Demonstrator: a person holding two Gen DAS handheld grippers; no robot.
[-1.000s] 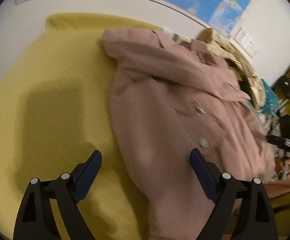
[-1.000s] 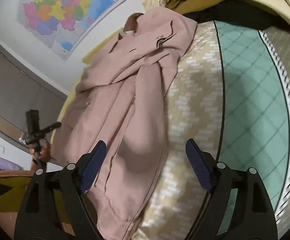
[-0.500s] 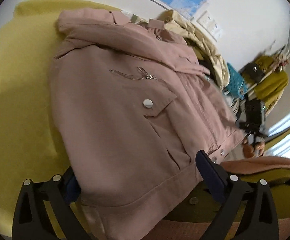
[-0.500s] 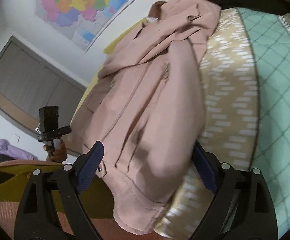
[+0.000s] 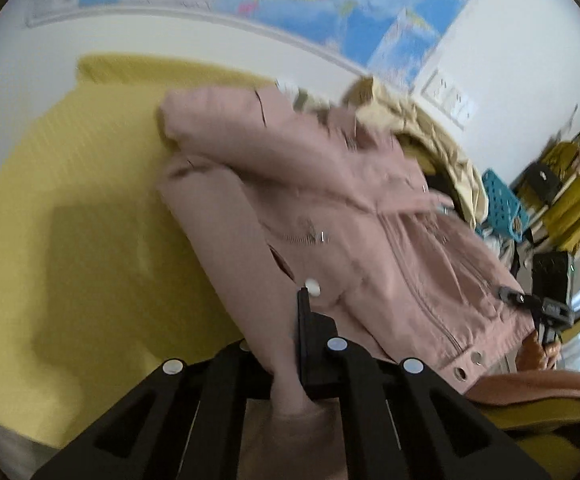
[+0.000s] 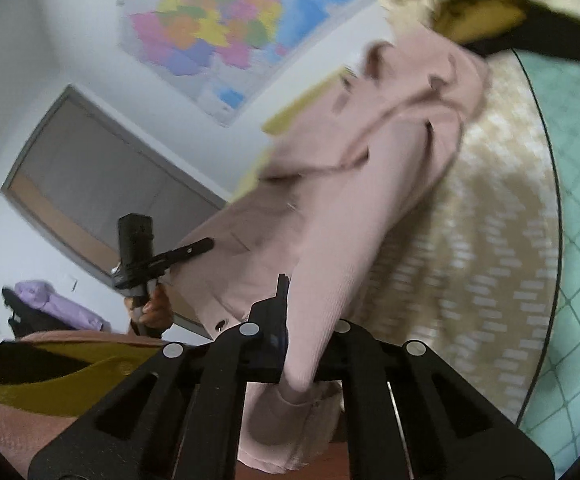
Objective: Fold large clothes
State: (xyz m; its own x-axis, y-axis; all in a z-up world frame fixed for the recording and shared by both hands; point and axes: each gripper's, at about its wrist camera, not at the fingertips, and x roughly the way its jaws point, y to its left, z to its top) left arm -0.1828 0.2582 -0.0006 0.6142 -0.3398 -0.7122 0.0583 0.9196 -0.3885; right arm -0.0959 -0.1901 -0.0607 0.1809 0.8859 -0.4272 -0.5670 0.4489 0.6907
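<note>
Both grippers, left (image 5: 290,344) and right (image 6: 293,332), have just closed and now clamp the hem of the pink jacket (image 5: 329,216), one at each corner.

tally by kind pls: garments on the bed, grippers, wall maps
Garments: 2, the pink zip jacket and a cream coat heaped behind it
Grippers: 2, left gripper and right gripper, both shut on the jacket
Wall maps: 1, coloured wall map
Total: 5
</note>
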